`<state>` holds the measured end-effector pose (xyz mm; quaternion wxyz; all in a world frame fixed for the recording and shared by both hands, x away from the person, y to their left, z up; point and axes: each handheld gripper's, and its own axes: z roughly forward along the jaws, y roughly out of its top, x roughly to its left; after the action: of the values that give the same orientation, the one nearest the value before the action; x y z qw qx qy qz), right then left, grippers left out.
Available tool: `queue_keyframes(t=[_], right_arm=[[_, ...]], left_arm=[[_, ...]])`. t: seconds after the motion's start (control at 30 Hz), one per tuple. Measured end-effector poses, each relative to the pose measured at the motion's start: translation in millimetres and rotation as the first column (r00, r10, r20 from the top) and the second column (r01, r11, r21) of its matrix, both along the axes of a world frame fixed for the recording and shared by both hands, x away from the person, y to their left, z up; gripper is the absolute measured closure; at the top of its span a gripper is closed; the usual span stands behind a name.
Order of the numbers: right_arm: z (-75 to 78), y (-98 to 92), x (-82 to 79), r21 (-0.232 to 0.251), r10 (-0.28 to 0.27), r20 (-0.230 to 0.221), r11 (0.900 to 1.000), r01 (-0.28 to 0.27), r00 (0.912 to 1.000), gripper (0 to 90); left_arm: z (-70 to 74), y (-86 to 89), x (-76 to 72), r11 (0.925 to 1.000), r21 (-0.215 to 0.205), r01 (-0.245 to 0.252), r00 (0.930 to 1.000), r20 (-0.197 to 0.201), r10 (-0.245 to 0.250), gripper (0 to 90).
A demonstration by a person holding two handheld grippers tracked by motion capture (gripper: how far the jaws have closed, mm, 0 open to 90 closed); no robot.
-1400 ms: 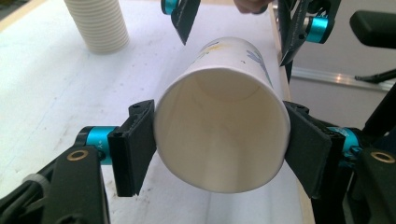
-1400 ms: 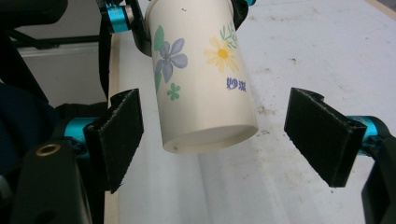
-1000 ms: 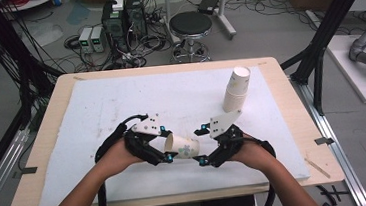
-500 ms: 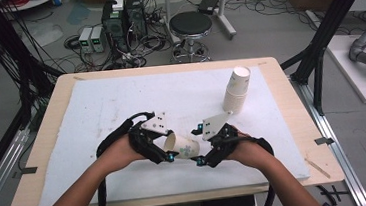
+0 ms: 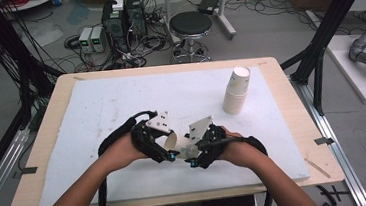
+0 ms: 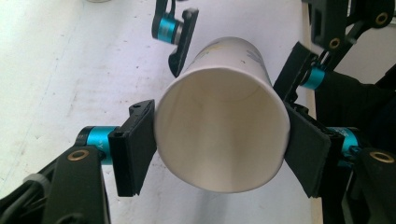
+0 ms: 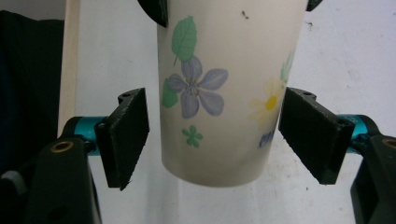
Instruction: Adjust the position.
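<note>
Left gripper (image 6: 219, 149) pads press both sides of a paper cup (image 6: 222, 116) near its rim, holding it sideways. Right gripper (image 7: 212, 137) pads flank its base, slightly apart from it. Farther off, a cup stack (image 5: 236, 91) stands on the white mat (image 5: 96, 110).

The left claw (image 6: 219, 149) clamps a paper cup (image 6: 222, 126) at its open rim.

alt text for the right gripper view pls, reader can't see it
A white paper cup printed with flowers hangs closed base toward the camera between the right gripper's two open black jaws; a gap shows at the left pad, the right nearly touches. White table padding lies behind.
</note>
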<state>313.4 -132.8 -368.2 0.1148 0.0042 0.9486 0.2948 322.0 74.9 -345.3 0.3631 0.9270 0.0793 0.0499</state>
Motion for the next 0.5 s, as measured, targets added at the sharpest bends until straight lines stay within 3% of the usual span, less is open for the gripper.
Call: queue_keyframes(t=[0.2, 0.5], right_arm=[[-0.6, 5.7, -0.3, -0.019, -0.001, -0.001, 1.0, 0.001, 1.0, 33.7], [-3.8, 7.7, 0.5, -0.025, -0.021, 0.001, 0.999, 0.021, 0.9998, 35.4]], left_arm=[[-0.6, -2.7, -0.6, 1.0, -0.001, -0.002, 1.0, -0.007, 0.002, 30.7], [-3.6, -2.0, -1.2, 0.9994, -0.023, -0.025, 0.9997, -0.009, 0.025, 29.5]])
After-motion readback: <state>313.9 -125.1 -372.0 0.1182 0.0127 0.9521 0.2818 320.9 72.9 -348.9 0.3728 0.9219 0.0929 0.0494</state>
